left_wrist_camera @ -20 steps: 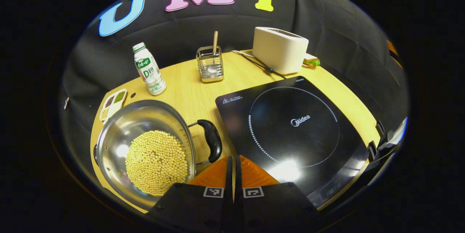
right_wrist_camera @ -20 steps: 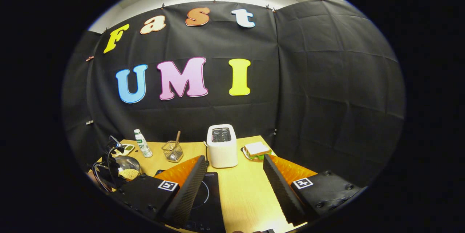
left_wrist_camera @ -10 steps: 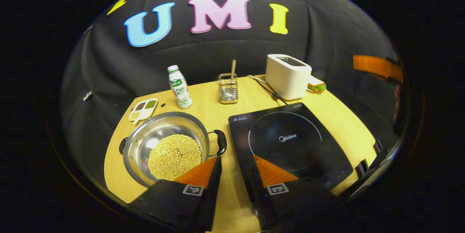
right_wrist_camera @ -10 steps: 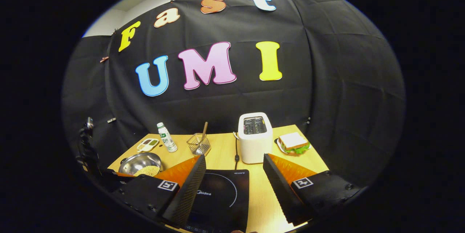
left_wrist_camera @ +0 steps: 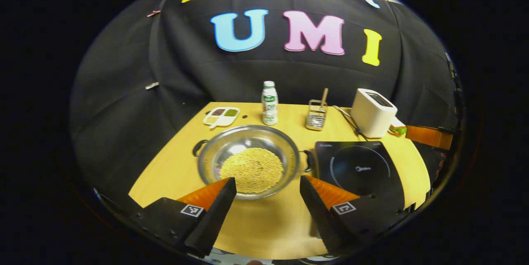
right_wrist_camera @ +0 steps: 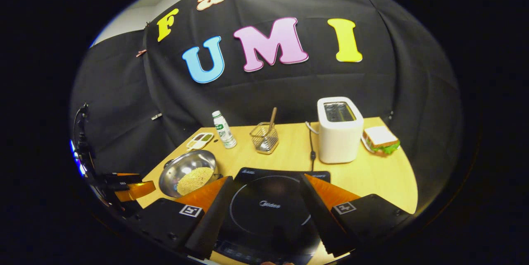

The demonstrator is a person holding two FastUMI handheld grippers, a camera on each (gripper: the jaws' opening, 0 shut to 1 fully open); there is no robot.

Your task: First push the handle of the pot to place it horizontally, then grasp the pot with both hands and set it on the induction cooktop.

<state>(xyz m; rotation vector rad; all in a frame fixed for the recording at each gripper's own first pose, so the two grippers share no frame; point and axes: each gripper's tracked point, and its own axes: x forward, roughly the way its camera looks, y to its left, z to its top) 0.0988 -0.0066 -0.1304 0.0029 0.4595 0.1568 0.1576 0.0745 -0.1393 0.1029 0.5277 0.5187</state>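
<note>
Seen from the left gripper view, the left gripper [left_wrist_camera: 268, 190] has pulled back and up from the pot [left_wrist_camera: 248, 161] over the last second. A second ago its fingers were pressed together right beside the pot's right handle [left_wrist_camera: 309, 160]; now they stand wide apart with nothing between them, and the pot lies just ahead of the tips, centred in the gap. The pot's two handles, the left handle [left_wrist_camera: 199, 147] and the right one, now point out to either side across this gripper's line of sight, so the push step looks done. The pot, with its bed of yellow beans [left_wrist_camera: 252, 170], rests on the counter [left_wrist_camera: 173, 165], not yet lifted.

To the right of the pot, close beside its right handle, sits the induction cooktop [left_wrist_camera: 357, 168], with no pot on it.

In the right gripper view, the right gripper [right_wrist_camera: 266, 205] has dropped lower and tipped toward the counter. Its fingers are spread wide and hold nothing; the induction cooktop lies directly beneath and ahead of them, and the pot [right_wrist_camera: 189, 172] is off to its left.

Both grippers look ready for the two-handed grasp; each must next reach a handle.
</note>
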